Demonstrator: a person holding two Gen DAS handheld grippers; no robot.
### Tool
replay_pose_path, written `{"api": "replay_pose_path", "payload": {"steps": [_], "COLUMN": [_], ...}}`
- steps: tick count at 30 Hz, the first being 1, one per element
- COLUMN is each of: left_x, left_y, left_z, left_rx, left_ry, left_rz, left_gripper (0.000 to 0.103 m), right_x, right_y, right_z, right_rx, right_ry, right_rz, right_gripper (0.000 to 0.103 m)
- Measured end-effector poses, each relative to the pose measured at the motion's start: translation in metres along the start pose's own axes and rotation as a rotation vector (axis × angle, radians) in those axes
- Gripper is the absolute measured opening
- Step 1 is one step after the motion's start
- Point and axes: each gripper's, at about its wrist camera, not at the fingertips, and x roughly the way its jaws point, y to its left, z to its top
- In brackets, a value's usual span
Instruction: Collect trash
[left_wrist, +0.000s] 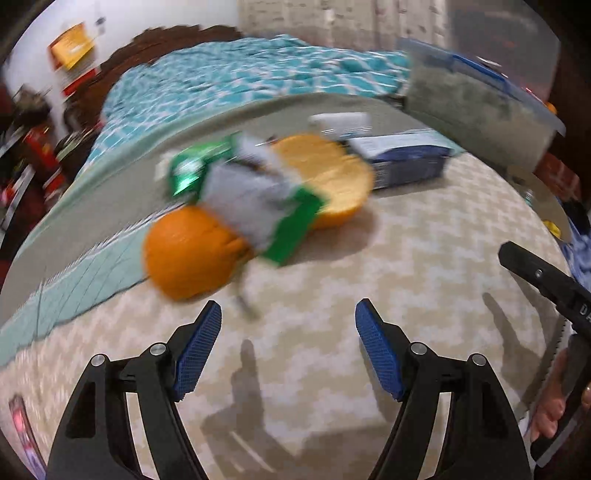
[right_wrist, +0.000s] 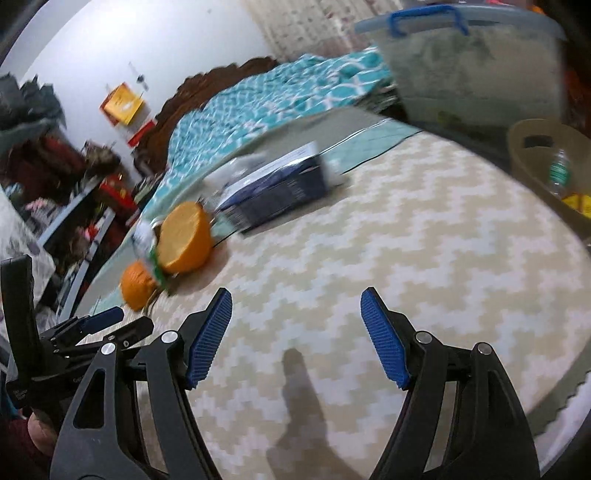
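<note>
Two orange peel halves lie on a chevron-patterned mat (left_wrist: 406, 258): a domed one (left_wrist: 184, 254) (right_wrist: 137, 284) nearer me and a hollow one (left_wrist: 332, 177) (right_wrist: 186, 240) behind it. A blurred green and silver wrapper (left_wrist: 255, 199) (right_wrist: 147, 247) lies across them. A dark blue box (left_wrist: 406, 158) (right_wrist: 280, 192) lies farther back, with a white item (left_wrist: 340, 123) behind it. My left gripper (left_wrist: 288, 343) hangs open just short of the peels, nothing between its blue pads. My right gripper (right_wrist: 295, 332) is open and empty over bare mat. The left gripper (right_wrist: 99, 321) also shows at the left edge of the right wrist view.
A beige basket (right_wrist: 532, 162) holding a plastic bottle (right_wrist: 559, 170) and yellow wrappers sits at the mat's right edge. A clear lidded storage bin (right_wrist: 472, 66) (left_wrist: 476, 99) stands behind. A teal patterned blanket (left_wrist: 240, 74) covers the bed beyond. Cluttered shelves (right_wrist: 55, 184) stand at left.
</note>
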Motion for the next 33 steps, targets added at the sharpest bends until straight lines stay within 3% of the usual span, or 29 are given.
{"api": "replay_pose_path", "payload": {"steps": [7, 23, 28, 33], "left_x": [-0.001, -0.006, -0.011, -0.005], "left_y": [0.056, 0.142, 0.163, 0.175], "left_z": [-0.025, -0.058, -0.062, -0.060], "left_rx": [-0.102, -0.261, -0.277, -0.322], "left_ry": [0.007, -0.011, -0.033, 0.004], "left_rz": [0.015, 0.087, 0.171, 0.120], "left_gripper": [0.071, 0.073, 0.077, 0.079], "right_x": [0.024, 0.058, 0.066, 0.072], "right_y": [0.052, 0.147, 0.167, 0.177], "right_z": [-0.015, -0.053, -0.058, -0.059], "right_rx": [-0.091, -0.302, -0.356, -0.375], "right_ry": [0.067, 0.172, 0.189, 0.189], "right_rz": [0.007, 0.028, 0.032, 0.026], "right_gripper": [0.073, 0.075, 0.078, 0.081]}}
